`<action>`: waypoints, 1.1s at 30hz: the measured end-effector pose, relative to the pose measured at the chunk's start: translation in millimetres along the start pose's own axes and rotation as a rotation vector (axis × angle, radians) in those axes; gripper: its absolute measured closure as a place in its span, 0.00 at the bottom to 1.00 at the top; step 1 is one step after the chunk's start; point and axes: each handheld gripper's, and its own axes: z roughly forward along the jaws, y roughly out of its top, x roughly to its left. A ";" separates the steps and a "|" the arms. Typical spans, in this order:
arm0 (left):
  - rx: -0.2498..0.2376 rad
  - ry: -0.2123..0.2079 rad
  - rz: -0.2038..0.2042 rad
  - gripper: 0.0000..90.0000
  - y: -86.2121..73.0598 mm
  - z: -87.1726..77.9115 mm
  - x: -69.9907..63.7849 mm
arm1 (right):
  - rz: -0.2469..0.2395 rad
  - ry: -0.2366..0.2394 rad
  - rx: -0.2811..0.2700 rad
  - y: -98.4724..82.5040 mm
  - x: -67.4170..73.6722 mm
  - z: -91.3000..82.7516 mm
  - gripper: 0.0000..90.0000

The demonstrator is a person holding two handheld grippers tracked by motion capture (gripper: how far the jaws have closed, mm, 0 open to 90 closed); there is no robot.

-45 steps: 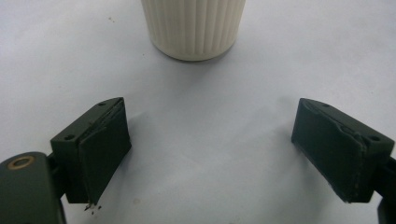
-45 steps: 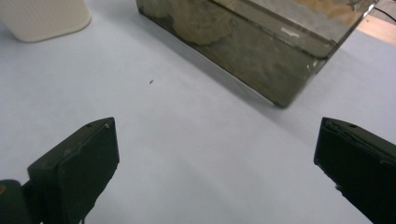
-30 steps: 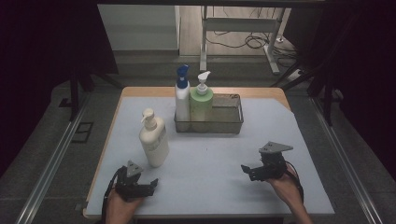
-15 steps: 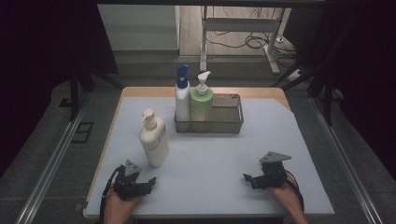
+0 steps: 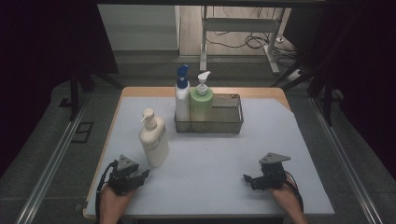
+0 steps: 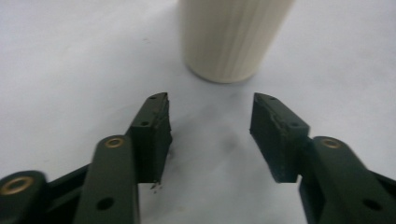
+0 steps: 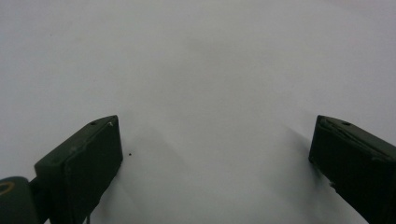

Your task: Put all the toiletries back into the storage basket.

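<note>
Cream pump bottle (image 5: pixel 153 138) stands upright (nozzle pointing left).

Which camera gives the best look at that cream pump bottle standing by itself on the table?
The high view: it shows the whole cream pump bottle, pump head included, upright beside the wire basket. The left gripper view catches just its ribbed lower body, ahead of the gripper's jaws. The right gripper view looks at bare table.

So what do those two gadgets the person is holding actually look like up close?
Each is a small black hand-held gripper: the left gripper and the right gripper both carry a grey three-cornered plate on top and trail a black cable. Up close, the left one's two jaws are dark, blocky fingers with flat pads, small screw holes and brass-coloured rivets. The forearms are bare, with no sleeves.
</note>
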 end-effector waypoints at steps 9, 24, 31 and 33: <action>0.004 -0.013 -0.018 0.87 13.5 2.6 20.3 | 0.000 0.002 -0.001 -0.2 -0.2 0.1 0.02; -0.027 -0.047 -0.008 0.99 46.2 32.8 30.1 | 0.001 0.003 -0.003 -0.5 -0.2 0.1 0.02; -0.038 -0.065 -0.013 0.99 50.6 37.9 29.9 | 0.000 0.001 -0.004 -0.6 -0.1 0.2 0.02; -0.044 -0.080 -0.023 0.99 49.9 39.3 29.2 | 0.000 0.001 -0.004 -0.5 -0.1 0.1 0.02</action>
